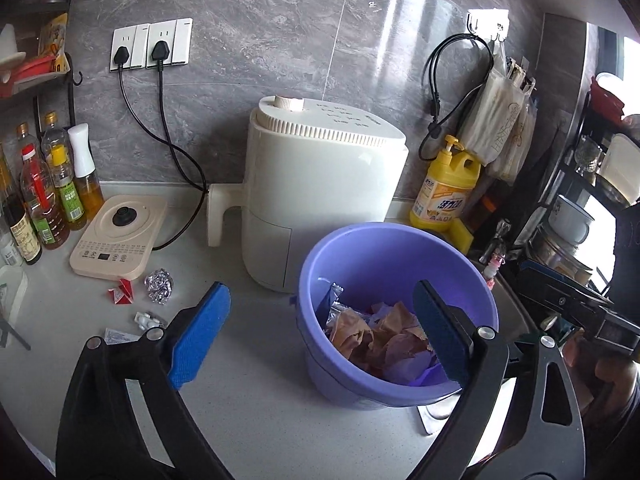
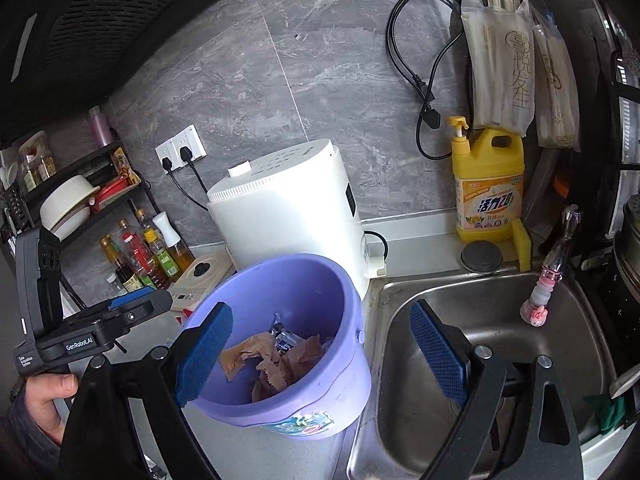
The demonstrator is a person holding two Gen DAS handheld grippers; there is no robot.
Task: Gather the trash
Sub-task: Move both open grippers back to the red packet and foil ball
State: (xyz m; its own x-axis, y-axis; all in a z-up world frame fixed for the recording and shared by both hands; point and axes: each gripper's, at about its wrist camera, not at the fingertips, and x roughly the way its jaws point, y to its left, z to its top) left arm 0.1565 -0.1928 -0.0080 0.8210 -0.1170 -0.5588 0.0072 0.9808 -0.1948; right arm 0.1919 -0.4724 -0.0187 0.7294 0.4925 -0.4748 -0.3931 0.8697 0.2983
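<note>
Left gripper (image 1: 320, 332) open, blue pads spread wide, empty. Purple bucket (image 1: 400, 312) on grey counter (image 1: 260, 400), right pad over its rim; brown paper scraps (image 1: 380, 336) and a foil wrapper (image 1: 334, 300) inside. Far behind: white air fryer (image 1: 320, 184). Left on counter: foil ball (image 1: 159, 285), red packet (image 1: 122, 291), small white scrap (image 1: 146, 320). Right gripper (image 1: 560, 292) at right edge.

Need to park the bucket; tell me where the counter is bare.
Bare counter lies between the left gripper and the purple bucket, in front of the air fryer. Crowded: foil ball and wrappers near the cooker base.
</note>
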